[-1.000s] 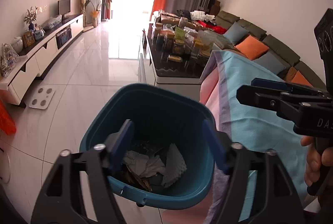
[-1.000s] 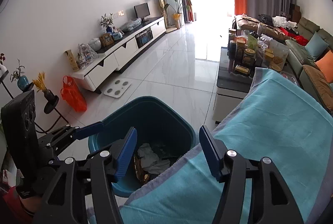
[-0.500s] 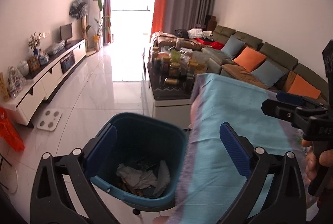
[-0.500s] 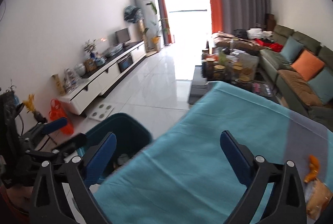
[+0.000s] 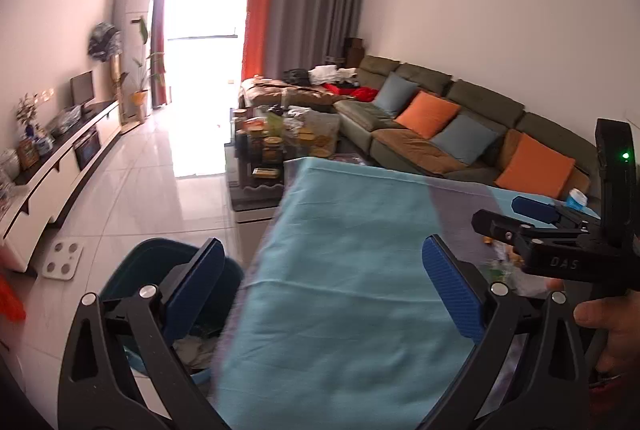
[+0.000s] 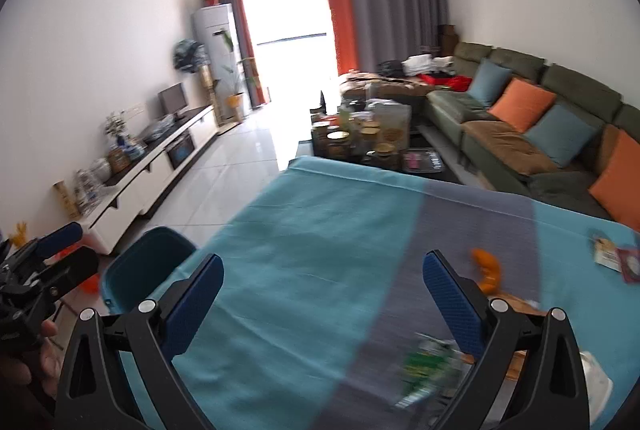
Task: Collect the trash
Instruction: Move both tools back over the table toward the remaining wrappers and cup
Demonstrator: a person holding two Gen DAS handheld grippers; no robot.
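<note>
Over a bench (image 6: 304,230) draped in teal-and-grey cloth, the right gripper (image 6: 322,300) hangs with its jaws spread wide and nothing between them, facing scattered trash at 3 to 5 o'clock: an orange peel-like scrap (image 6: 487,270), a blurred green wrapper (image 6: 430,362), and printed packets (image 6: 618,260) near the bench's right edge. The left gripper (image 5: 320,288) is likewise wide and empty, poised over the bench's left side. A teal bin (image 5: 132,270) stands on the floor at 8 o'clock, just beside the bench; crumpled white paper (image 5: 198,348) lies in its bottom, though much of the inside is hidden. The step in hand appears to be reaching for the next piece. Doing it well likely means lowering squarely over one item, closing on the trash alone without pinching the cloth, then carrying it leftward over the bin's mouth before releasing.
</note>
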